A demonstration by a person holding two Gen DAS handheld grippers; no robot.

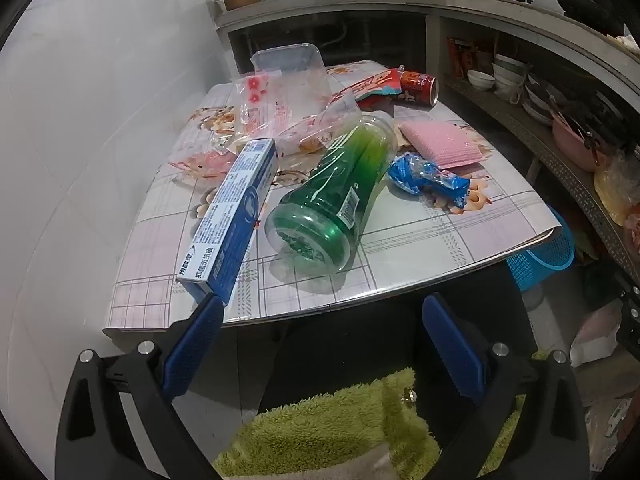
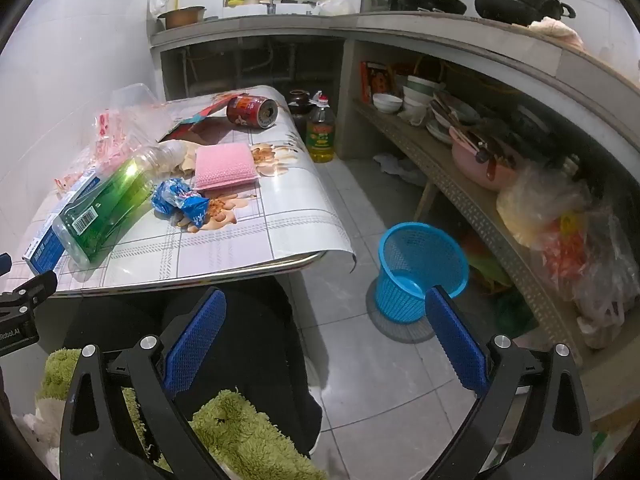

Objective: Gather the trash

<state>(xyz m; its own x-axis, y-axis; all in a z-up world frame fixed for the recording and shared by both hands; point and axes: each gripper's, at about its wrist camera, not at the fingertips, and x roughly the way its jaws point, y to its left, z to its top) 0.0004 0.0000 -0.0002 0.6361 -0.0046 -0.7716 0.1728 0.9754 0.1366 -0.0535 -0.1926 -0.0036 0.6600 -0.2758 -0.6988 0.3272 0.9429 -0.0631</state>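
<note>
Green fuzzy fabric [image 1: 332, 420] fills the bottom of both wrist views, directly beneath the grippers. Above it the left gripper [image 1: 324, 312] is held short of the table's near edge, its blue-padded fingers [image 1: 196, 344] spread wide with nothing between them; the tip of the left finger shows just below the near end of the toothpaste box [image 1: 232, 216], and contact cannot be judged. That box lies lengthwise on the table [image 1: 460, 240], which is covered in a checked, flowered sheet. Just beside the box, a green plastic bottle [image 1: 336, 196] lies on its side, base toward the camera. To its right sits a crumpled blue wrapper [image 1: 428, 178], and behind that a pink scrub pad [image 1: 440, 142]. Clear plastic bags with red print [image 1: 280, 116] are heaped at the left, a clear plastic container [image 1: 288, 60] behind them. At the far edge lie a red flat wrapper [image 1: 376, 86] and a red can [image 1: 420, 86] on its side.

The right gripper [image 2: 326, 312] points past the table's right corner toward the tiled floor, jaws likewise wide and empty. Beyond its right finger a blue mesh basket [image 2: 420, 264] stands on the floor, well apart from the table. Farther off, an oil bottle [image 2: 320, 132] stands by the counter shelf [image 2: 460, 188] of bowls.
</note>
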